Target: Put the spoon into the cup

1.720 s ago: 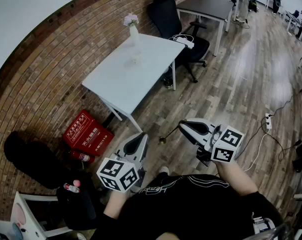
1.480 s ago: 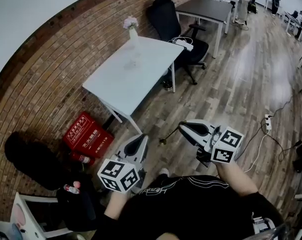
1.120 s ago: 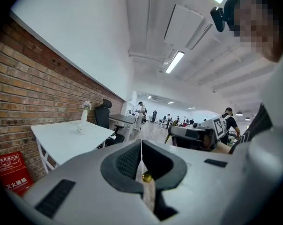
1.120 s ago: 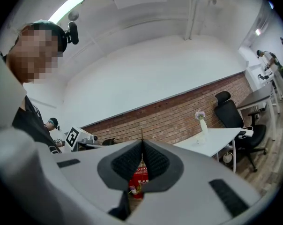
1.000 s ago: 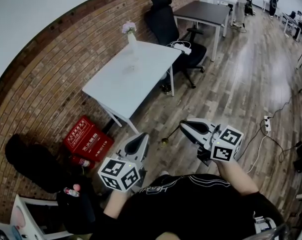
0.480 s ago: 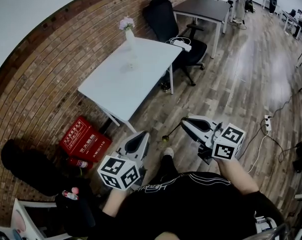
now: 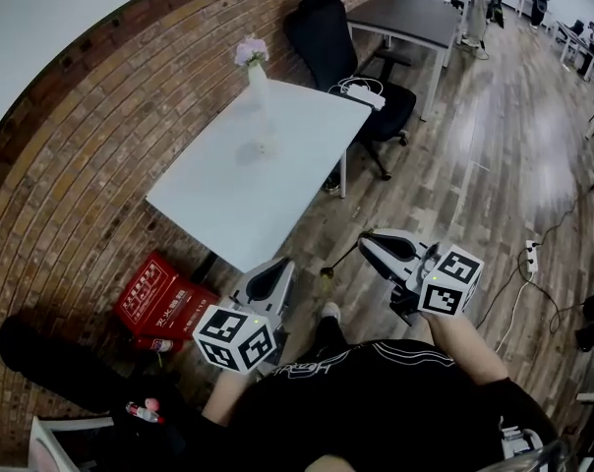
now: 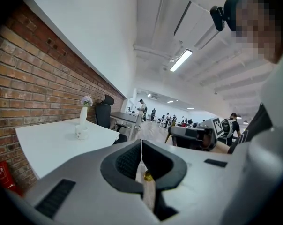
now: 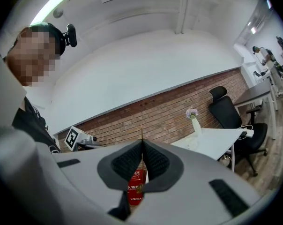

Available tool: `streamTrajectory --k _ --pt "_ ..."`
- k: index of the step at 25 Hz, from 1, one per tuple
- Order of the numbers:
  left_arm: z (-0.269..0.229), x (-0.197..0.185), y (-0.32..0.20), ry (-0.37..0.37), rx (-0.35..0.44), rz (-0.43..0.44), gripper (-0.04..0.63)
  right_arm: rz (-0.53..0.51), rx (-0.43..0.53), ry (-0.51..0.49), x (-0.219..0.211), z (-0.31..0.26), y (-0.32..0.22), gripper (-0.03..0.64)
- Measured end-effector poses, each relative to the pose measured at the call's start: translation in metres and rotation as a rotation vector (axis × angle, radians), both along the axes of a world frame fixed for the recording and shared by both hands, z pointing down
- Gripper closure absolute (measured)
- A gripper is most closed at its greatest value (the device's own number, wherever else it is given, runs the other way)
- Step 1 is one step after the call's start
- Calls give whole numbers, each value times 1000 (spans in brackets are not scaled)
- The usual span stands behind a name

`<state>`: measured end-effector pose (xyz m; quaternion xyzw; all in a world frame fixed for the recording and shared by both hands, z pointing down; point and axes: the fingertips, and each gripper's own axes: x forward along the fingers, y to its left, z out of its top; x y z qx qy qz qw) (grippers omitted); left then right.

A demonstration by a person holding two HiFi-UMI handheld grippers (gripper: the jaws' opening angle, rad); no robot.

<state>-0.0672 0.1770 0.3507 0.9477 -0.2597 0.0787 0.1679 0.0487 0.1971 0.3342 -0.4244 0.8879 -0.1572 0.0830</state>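
Note:
My right gripper (image 7: 364,241) is shut on a thin gold spoon (image 7: 338,264) that slants down and to the left, bowl end lowest. Its handle tip pokes up between the pads in the right gripper view as the spoon (image 9: 141,134). In the left gripper view the right gripper (image 8: 190,137) appears with the spoon (image 8: 167,136) hanging from it. My left gripper (image 7: 282,266) is shut with nothing in it. A small pale cup (image 7: 267,146) stands on the white table (image 7: 228,205) ahead, near a white vase (image 7: 256,72) of flowers. Both grippers are short of the table, over the floor.
A black office chair (image 7: 328,23) and a dark desk (image 7: 415,13) stand beyond the table. A white power strip (image 7: 362,93) lies on its far corner. A red box (image 7: 164,285) sits on the floor by the brick wall (image 7: 71,155). Cables (image 7: 533,256) run on the right.
The white table has come nearer and larger in the head view as I walk to it. Both grippers keep their pose, the spoon still in the right one.

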Motion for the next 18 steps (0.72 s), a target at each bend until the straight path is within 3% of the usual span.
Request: streamTrajectory --k 10,18 --pt "-16 24 -188 9 -9 9 588 4 -18 2 18 -12 -182 617" --pt "-13 27 -257 16 -22 0 588 23 -17 6 29 -13 -253 617"
